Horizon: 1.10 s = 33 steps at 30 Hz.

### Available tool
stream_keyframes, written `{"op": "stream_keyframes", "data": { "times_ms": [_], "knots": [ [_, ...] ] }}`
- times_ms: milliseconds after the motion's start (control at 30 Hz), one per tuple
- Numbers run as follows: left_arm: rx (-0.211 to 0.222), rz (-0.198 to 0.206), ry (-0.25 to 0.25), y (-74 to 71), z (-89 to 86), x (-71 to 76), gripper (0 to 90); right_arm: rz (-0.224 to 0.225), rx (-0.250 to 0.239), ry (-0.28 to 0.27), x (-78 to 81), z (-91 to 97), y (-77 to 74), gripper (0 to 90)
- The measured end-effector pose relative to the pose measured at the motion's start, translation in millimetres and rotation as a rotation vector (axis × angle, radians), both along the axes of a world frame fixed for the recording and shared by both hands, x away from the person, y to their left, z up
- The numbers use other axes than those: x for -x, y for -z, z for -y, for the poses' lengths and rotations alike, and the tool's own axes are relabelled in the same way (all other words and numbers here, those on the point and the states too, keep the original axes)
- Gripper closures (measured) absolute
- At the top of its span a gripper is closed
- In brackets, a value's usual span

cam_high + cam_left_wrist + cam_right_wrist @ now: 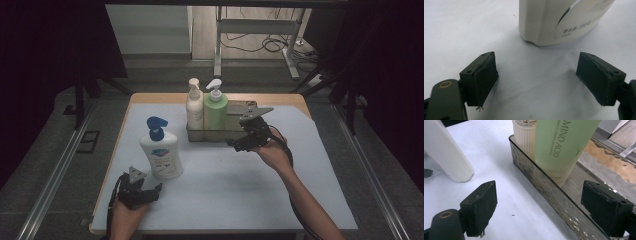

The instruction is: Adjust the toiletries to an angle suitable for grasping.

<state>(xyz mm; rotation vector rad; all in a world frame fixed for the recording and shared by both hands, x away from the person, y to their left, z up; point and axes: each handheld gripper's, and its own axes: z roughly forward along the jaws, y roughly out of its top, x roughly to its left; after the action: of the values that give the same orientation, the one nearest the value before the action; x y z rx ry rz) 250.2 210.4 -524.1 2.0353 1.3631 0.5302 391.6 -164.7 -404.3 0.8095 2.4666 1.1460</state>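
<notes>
With both tools open and empty, the left tool (pixel 146 192) could tip the tall white blue-pump bottle (pixel 161 150) if the right tool (pixel 243 139) gives no steadying near the shiny metal tray (pixel 196 135)

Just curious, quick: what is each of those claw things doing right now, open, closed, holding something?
Left gripper: open, holding nothing, facing the white pump bottle.
Right gripper: open, holding nothing, beside the metal tray.

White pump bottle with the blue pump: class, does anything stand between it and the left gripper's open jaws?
Nothing visible does. The left gripper faces the white pump bottle across bare white table cover, its jaws spread apart with nothing between them.
</notes>
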Motion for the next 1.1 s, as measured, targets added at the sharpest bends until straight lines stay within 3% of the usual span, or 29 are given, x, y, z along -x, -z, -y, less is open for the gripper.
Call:
{"op": "stream_keyframes", "data": {
  "times_ms": [467, 767, 1100],
  "knots": [
    [-0.001, 0.000, 0.000, 0.0, 0.0, 0.0, 16.6, 0.009, -0.010, 0.010, 25.1, 25.0, 3.3, 6.9],
    [0.002, 0.000, -0.002, 0.0, 0.1, 0.0, 16.6, 0.013, 0.039, 0.011, 44.5, 45.4, 9.2, 2.0],
    [-0.003, -0.002, 0.005, -0.2, -0.6, -0.5, 16.5, 0.025, 0.004, 0.056, 66.5, 73.8, 20.1, 0.0]
  ]
}}
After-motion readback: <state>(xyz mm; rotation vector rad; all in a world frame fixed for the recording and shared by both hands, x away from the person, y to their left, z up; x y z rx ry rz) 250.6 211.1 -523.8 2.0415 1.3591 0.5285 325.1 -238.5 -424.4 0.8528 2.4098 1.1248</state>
